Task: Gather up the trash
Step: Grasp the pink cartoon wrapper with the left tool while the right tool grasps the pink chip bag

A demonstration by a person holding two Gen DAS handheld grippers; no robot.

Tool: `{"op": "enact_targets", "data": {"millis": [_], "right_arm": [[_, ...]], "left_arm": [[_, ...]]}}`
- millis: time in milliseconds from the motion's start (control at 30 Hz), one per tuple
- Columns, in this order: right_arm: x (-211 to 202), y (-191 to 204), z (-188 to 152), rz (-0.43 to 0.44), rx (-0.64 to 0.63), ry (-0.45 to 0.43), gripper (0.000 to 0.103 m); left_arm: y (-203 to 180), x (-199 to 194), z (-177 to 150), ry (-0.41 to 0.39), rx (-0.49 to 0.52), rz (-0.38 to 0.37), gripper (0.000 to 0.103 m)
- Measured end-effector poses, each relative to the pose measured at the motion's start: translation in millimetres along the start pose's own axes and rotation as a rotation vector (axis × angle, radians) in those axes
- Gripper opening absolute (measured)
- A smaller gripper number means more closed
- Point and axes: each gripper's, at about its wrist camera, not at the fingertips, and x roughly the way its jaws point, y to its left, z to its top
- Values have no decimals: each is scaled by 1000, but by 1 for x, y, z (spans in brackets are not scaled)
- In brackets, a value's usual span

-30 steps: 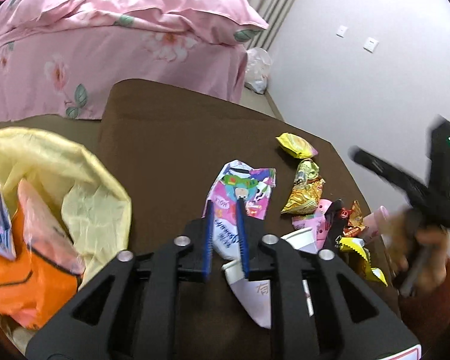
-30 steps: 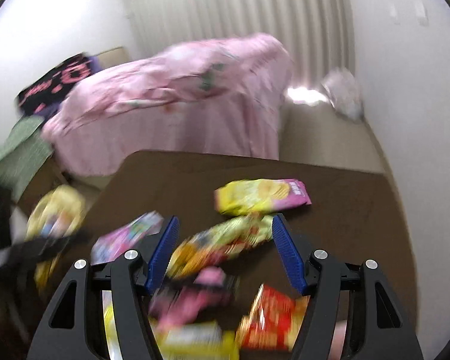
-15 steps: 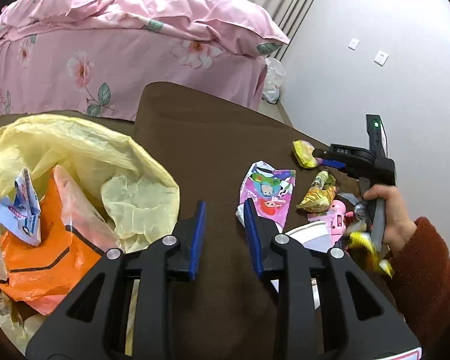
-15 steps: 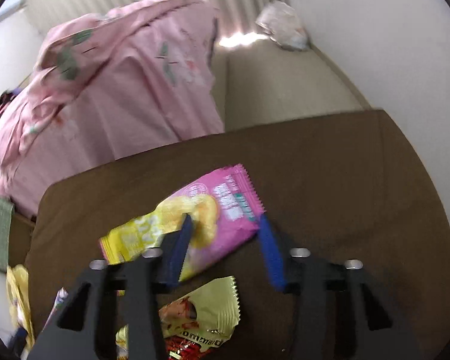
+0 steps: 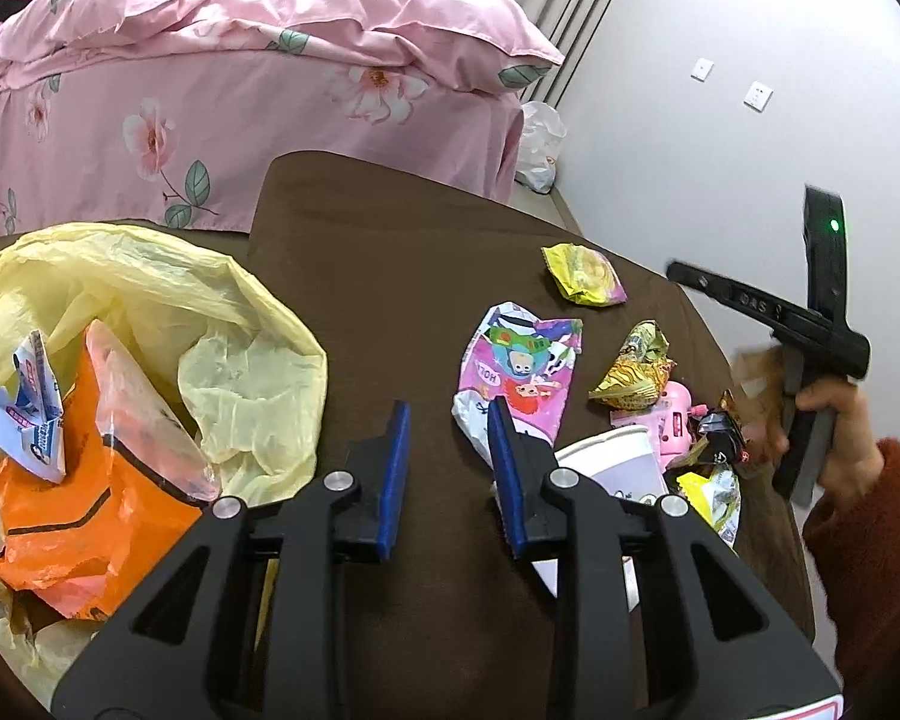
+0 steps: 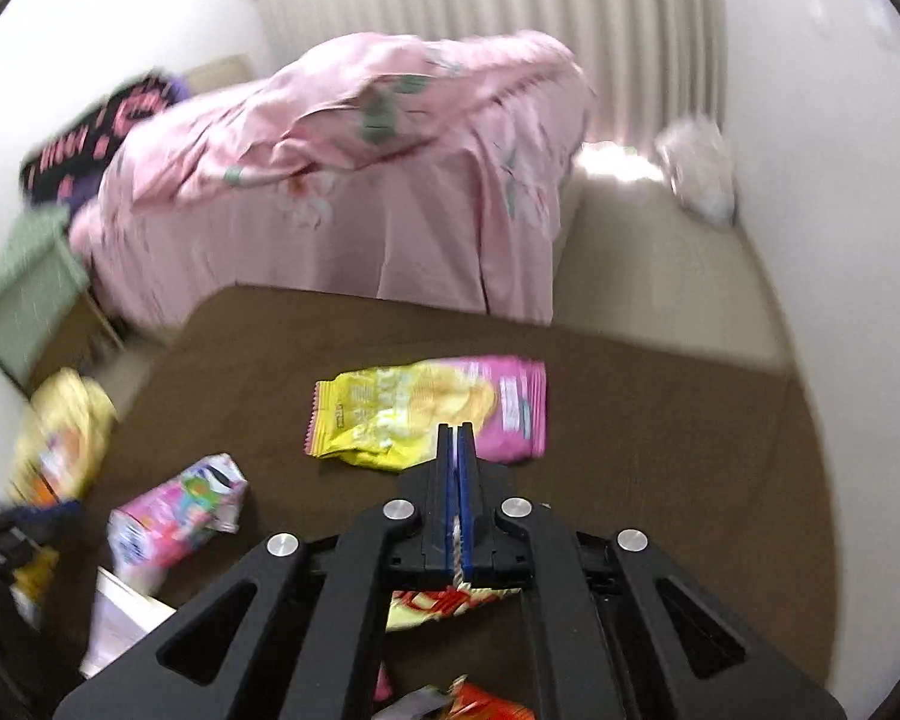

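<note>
A person clearing snack litter from a brown table (image 5: 360, 276) works with a gripper in each hand, and a yellow plastic bag (image 5: 150, 288) slumps open at the table's left edge, apparently so that each piece can be dropped straight in; an orange bag (image 5: 84, 516) and a folded blue-and-white wrapper (image 5: 30, 414) already lie inside it. The rest of the trash is strewn over the table's right half: a pink cartoon wrapper (image 5: 519, 372), a crumpled gold wrapper (image 5: 633, 372), a paper cup (image 5: 612, 456) and, farther back, a yellow-and-pink chip packet (image 6: 426, 414). The left gripper (image 5: 450, 420) hangs over bare tabletop between the bag and the litter, its blue pads partly open with nothing between them, the pink wrapper just beside its right finger. The right gripper (image 6: 456, 429), carried in the right hand (image 5: 828, 420), has its jaws all but together and just starting to part, the crimped edge of a yellow-and-red wrapper (image 6: 444, 600) pinched between the pads and hanging below them, above the table.
</note>
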Motion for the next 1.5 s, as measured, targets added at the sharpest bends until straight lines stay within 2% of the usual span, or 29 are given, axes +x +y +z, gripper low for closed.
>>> {"op": "enact_targets", "data": {"millis": [67,200,367,500,633,733,967,1033,1167,1300,1400,1500], "right_arm": [[15,-4,11,37,-22,37,58],[52,-33,27,24,62,99,58],[89,-57,38,20,156,130,58],[113,-66,35,78,247,224,59],[102,-41,22,20,182,253,58],[89,-12,9,-47,45,283,58],[58,-7,-18,68,69,318,58],[45,-9,-29,73,121,323,58],[7,-8,-51,110,213,257,58],[-31,-8,-71,100,241,174,58],[-45,-4,-88,143,252,183,58],[-56,7,-100,173,203,187,58]], "left_arm": [[-2,-1,0,1,2,-7,30],[-3,1,0,8,8,-7,31],[0,3,3,16,-5,-14,31],[1,2,5,15,-7,-13,31],[5,-1,5,4,-15,-18,31],[8,1,6,8,-30,-25,31],[12,0,4,13,-40,-19,31],[12,0,3,16,-42,-17,31],[10,5,3,29,-37,-26,31],[-2,26,11,97,-2,-50,31],[-13,42,15,141,6,-44,31],[-24,57,17,179,12,-34,31]]}}
